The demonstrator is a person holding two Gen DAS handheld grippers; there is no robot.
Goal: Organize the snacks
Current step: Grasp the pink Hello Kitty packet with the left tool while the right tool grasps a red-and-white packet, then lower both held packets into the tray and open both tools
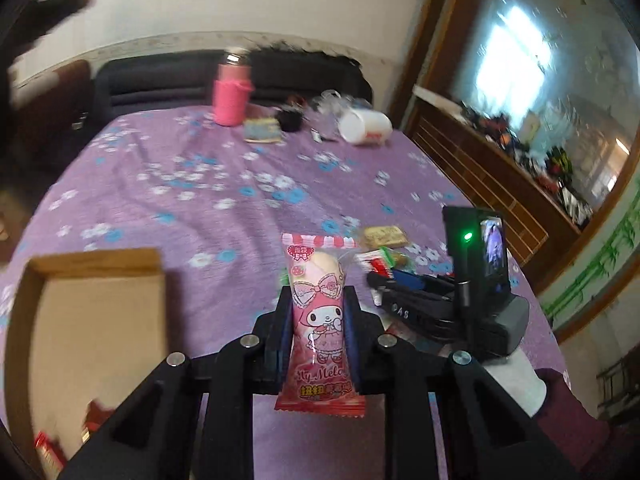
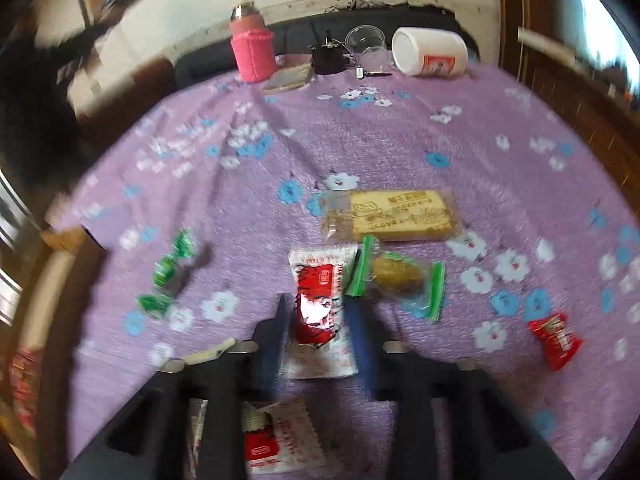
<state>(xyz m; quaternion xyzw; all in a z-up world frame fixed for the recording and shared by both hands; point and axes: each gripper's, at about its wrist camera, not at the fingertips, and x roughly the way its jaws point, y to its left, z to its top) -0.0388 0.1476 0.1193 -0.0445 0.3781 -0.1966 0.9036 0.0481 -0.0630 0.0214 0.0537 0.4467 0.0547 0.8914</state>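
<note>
Risk of slippage was noted: left gripper [image 1: 318,316] clamped pink candy packet [image 1: 319,322] and right gripper [image 2: 320,320] pinched red-and-white sachet [image 2: 322,312] by slick wrappers between the fingers.

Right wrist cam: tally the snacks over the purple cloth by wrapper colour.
Red-and-white sachets: 2 (a third may hide at the bottom edge)
Tan biscuit pack: 1
Clear bag with green ends: 1
Small red packet: 1
Green candies: 2, blurred
Total: 7
</note>
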